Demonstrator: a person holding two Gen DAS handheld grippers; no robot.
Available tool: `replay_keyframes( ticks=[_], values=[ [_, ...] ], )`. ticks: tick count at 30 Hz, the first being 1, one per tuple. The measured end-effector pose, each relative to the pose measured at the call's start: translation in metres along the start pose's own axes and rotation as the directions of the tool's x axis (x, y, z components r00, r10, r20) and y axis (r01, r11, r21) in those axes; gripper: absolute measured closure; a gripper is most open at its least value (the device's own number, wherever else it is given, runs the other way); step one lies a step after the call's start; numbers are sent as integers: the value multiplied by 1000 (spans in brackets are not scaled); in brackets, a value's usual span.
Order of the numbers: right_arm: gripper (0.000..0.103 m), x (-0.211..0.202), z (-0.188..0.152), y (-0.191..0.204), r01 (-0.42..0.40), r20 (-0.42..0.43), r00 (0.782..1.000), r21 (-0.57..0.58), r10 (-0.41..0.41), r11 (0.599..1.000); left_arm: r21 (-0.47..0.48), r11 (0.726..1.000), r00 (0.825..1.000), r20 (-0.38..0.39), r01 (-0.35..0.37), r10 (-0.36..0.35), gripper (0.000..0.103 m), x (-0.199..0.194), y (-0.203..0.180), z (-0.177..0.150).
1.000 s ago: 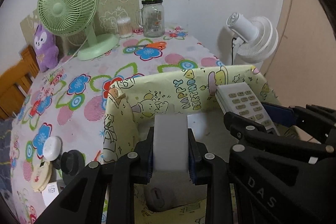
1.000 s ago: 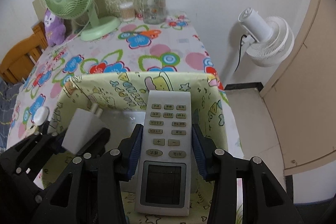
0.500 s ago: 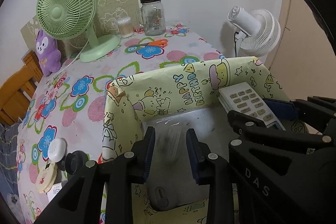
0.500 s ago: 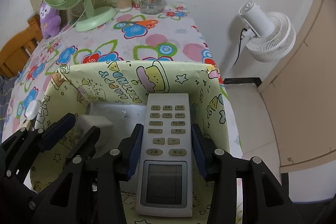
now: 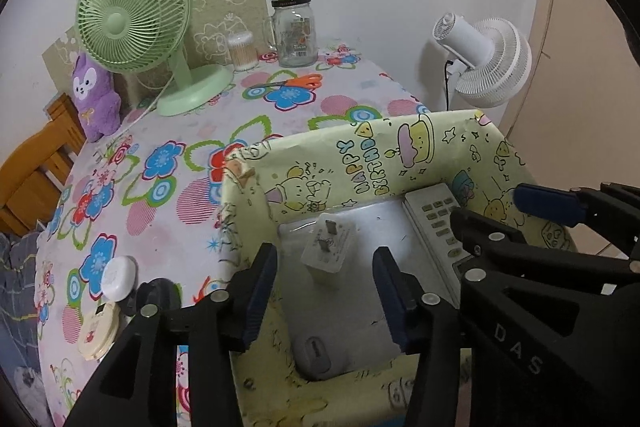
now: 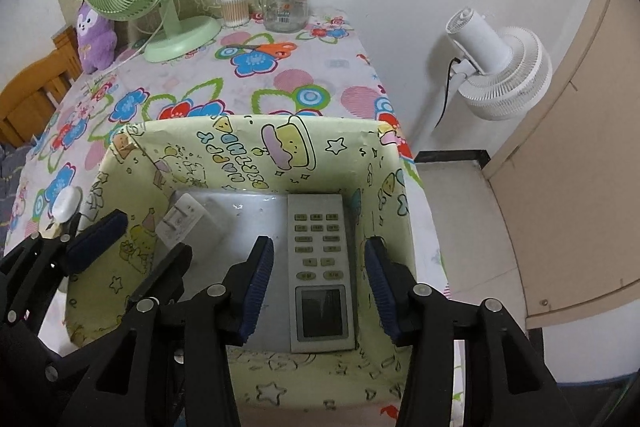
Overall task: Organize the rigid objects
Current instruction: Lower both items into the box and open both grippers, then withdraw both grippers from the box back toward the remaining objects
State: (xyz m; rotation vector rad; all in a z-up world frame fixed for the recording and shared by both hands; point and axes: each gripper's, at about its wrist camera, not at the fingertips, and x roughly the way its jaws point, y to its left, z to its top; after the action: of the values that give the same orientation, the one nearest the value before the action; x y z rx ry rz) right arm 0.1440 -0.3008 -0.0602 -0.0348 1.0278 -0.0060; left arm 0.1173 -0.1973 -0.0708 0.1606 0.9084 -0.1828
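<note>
Remote [image 6: 320, 267] and charger [image 5: 329, 247] both lie inside the box [image 6: 240, 147], released.
Between the spread fingers of the right gripper [image 6: 320, 287] the remote rests flat on a grey pad on the box floor; the left gripper [image 5: 325, 291], fingers likewise parted and holding nothing, hangs over the charger, prongs up. A second ago both were clamped above the box. Left out on the surface [image 5: 168, 227]: a white puck [image 5: 119, 277], a black knob [image 5: 158, 295], a cream disc [image 5: 98, 331].
</note>
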Motion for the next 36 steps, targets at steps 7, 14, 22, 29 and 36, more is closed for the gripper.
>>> replay_keyframes(
  ticks=[7, 14, 22, 29, 36],
  values=[
    [37, -22, -7, 0, 12, 46, 999, 23, -13, 1000, -18, 999, 999, 19, 33, -33, 46, -20, 10, -4],
    [29, -41, -14, 2, 7, 82, 997, 50, -11, 999, -17, 1000, 998, 68, 4, -3, 31, -43, 20, -10],
    [21, -59, -21, 10, -9, 126, 992, 61, 1, 998, -26, 999, 994, 104, -28, 30, 22, -64, 34, -17],
    [20, -77, -27, 16, -20, 160, 987, 72, 9, 997, -19, 1000, 988, 150, -25, 27, 14, -86, 43, -24],
    [18, -97, -35, 26, -16, 200, 980, 70, 2, 997, -32, 999, 985, 171, -4, 9, 14, -103, 54, -30]
  ],
)
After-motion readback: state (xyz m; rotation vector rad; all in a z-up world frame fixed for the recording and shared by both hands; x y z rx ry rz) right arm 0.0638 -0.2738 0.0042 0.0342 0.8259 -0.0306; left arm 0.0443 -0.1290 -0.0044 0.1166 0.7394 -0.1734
